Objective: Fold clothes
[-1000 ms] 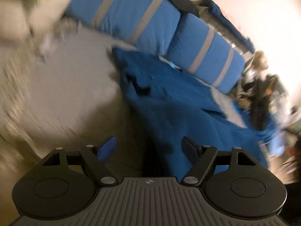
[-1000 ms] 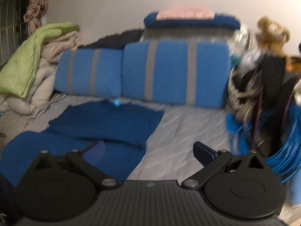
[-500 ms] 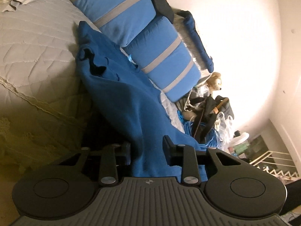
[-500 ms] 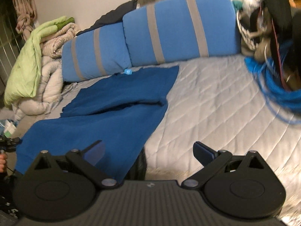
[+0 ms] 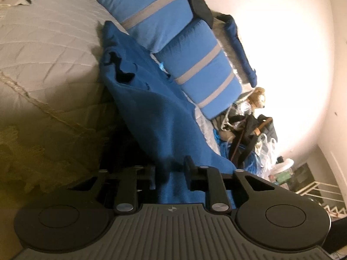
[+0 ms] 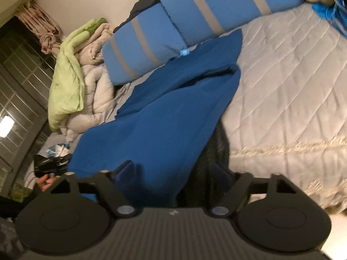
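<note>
In the left wrist view, the left tongs (image 5: 169, 173) sit at the lower centre of the frame, their two black fingers drawn close together with a fold of the blue garment (image 5: 151, 112) pinched between them. From that grip the cloth runs up toward the upper middle of the frame, lying across the grey quilted bed (image 5: 43, 43), which fills the left side. Two blue pillows with grey stripes (image 5: 173, 32) lean along the upper centre, just beside the garment's far end. At the right of centre a teddy bear (image 5: 258, 97) sits above a dark heap of bags and blue cord, against a bright wall.

In the right wrist view, the right tongs (image 6: 175, 171) occupy the bottom of the frame with the fingers spread wide; the garment's (image 6: 164, 119) near edge lies between them, but neither finger visibly presses on it. The garment stretches from lower centre up to the striped pillows (image 6: 184, 21) at the top. A pile of green and beige bedding (image 6: 76, 86) stands at the left. At the lower left, the person's hand grips the other tongs (image 6: 51, 164) at the garment's left corner. The quilted bed (image 6: 292, 86) covers the right side.
</note>
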